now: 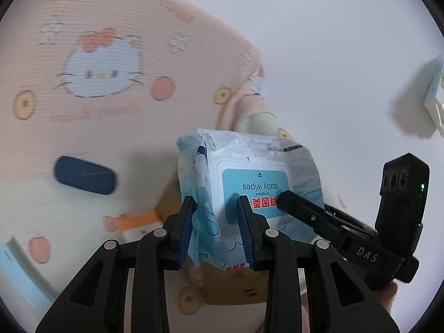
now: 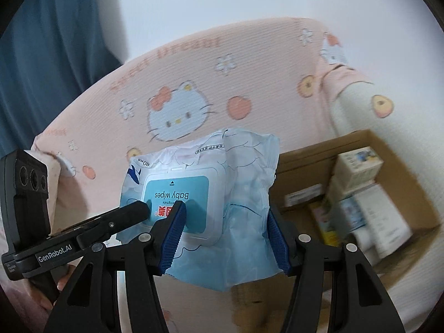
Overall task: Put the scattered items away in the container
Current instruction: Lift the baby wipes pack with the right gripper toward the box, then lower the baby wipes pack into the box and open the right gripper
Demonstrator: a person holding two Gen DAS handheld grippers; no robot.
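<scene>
Pink bedspread (image 2: 249,63) behind; both grippers, left (image 1: 216,219) and right (image 2: 226,224), clamp wipes (image 2: 199,191) aloft; box (image 2: 402,172) lies right, nearer right gripper.

The cardboard box (image 2: 388,172) is cut off by the wipes pack (image 2: 199,194); its contents are blurred. A small carton (image 1: 437,94) runs off the left-wrist view's right edge.

Left claw (image 1: 217,229) and right claw (image 2: 226,234) both clamped, side by side.
</scene>
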